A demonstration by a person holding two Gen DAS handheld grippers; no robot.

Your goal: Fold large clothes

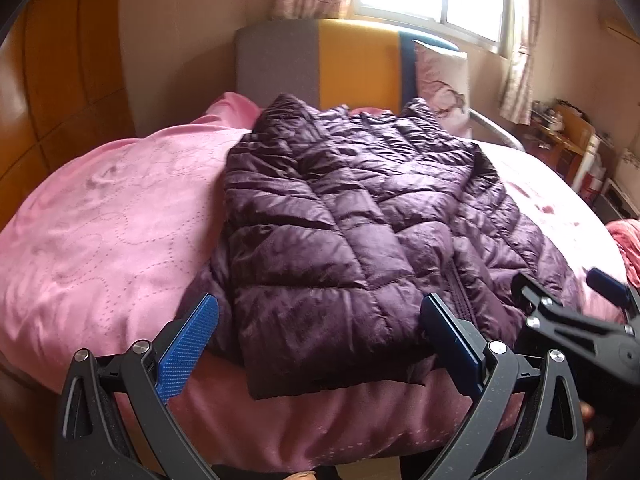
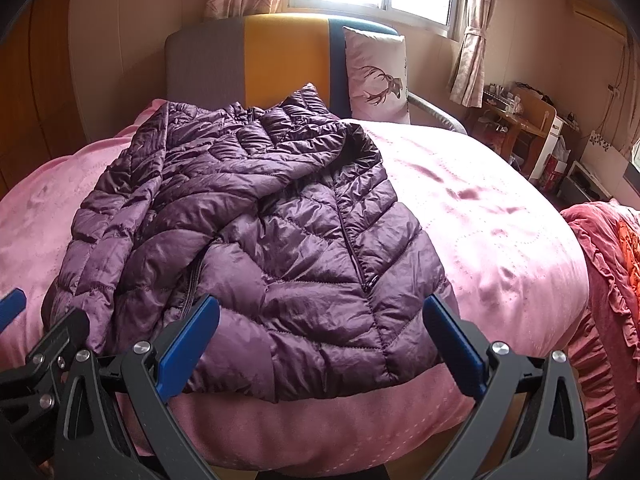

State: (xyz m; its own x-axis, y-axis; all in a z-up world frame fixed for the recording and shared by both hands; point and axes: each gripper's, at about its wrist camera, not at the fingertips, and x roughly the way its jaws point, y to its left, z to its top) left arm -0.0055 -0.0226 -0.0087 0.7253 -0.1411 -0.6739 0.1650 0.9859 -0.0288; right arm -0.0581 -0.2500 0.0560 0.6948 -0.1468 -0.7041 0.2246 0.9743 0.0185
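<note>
Currently your left tool (image 1: 320, 336) and right tool (image 2: 320, 340) both gape, empty, over the quilted purple puffer jacket (image 2: 256, 220). Its left side is folded in; next, grasp the right hem.

jacket (image 2: 256, 232) on bed (image 2: 480, 220) | pillow (image 2: 376, 76) behind (against headboard (image 2: 280, 52))

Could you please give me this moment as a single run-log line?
stage: pre-grasp | left gripper: open, empty | right gripper: open, empty | purple puffer jacket: on pink bedspread, one sleeve folded across
</note>
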